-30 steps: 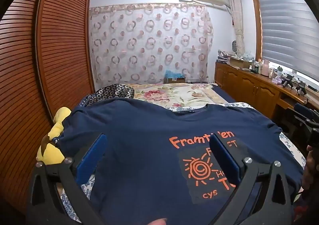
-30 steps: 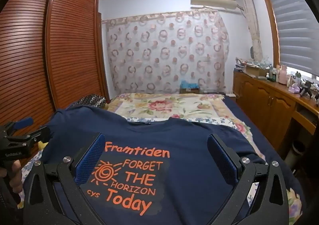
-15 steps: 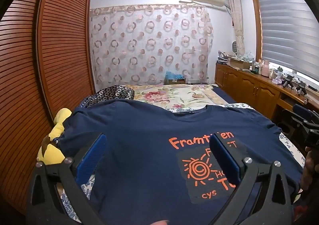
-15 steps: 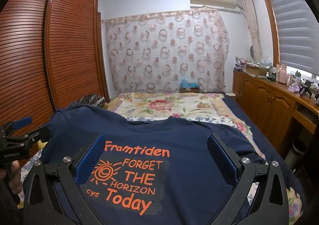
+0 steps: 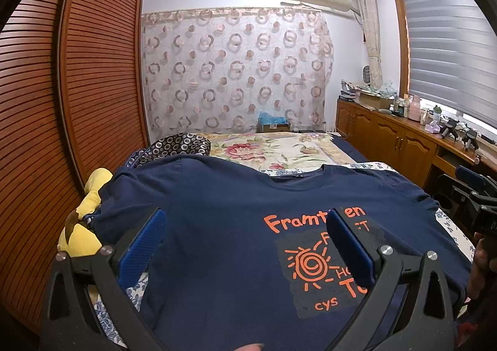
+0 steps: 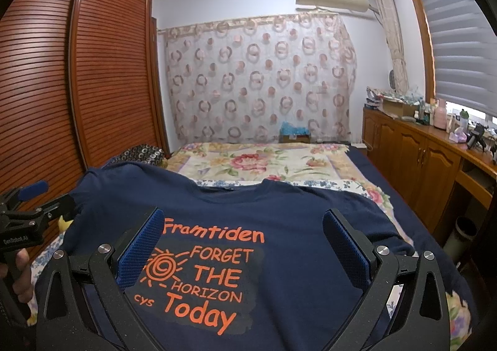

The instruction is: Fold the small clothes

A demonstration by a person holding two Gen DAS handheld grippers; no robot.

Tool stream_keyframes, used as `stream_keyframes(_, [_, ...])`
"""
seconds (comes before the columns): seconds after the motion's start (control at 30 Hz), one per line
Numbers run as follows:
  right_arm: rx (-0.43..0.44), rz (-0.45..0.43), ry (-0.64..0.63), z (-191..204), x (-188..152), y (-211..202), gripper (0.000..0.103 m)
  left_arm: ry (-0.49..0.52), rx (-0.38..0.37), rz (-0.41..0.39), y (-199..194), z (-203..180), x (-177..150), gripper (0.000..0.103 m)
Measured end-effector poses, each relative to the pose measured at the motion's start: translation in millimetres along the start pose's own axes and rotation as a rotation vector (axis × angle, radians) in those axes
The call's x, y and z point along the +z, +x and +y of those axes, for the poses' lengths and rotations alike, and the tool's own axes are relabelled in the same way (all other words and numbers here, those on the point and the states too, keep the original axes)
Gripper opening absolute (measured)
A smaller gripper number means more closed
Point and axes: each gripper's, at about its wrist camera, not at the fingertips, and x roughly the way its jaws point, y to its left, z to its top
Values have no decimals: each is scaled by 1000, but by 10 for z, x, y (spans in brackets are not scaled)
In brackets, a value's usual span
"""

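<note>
Navy T-shirt (image 6: 279,220) flat on bed (image 6: 248,164); both grippers' fingers (image 5: 143,245) (image 6: 139,248) wide, holding nothing

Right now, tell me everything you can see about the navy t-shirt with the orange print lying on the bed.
The navy blue short-sleeved t-shirt looks like soft cotton jersey with a ribbed round collar. It lies spread face up on the floral bedspread, collar toward the far end and both sleeves out; one sleeve sits by a yellow plush toy. Orange lettering reads "Framtiden FORGET THE HORIZON Today", with "cys" and a spiral sun on a greyer patch. It is unfolded, with light wrinkles. The open left tool and open right tool hover over it, gripping nothing.
</note>
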Motion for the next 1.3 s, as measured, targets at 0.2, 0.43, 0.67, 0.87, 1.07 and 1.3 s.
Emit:
stream_keyframes(0.2, [0, 2, 0, -5, 0, 0, 103, -2, -2, 0, 0, 3, -2, 103])
stream_keyframes(0.43, [-1, 4, 0, -6, 3, 0, 103, -2, -2, -2, -4, 0, -1, 103])
stream_keyframes(0.67, [-1, 4, 1, -7, 6, 2, 103, -9, 3, -12, -27, 57, 22, 103])
stream_keyframes(0.87, [0, 5, 2, -5, -7, 14, 103, -9, 4, -16, -24, 43, 10, 103])
stream_keyframes(1.07, [0, 6, 2, -5, -10, 20, 103, -9, 4, -15, -27, 46, 11, 103])
stream_keyframes(1.3, [0, 6, 2, -2, -4, 20, 103, -8, 3, -17, -25, 55, 10, 103])
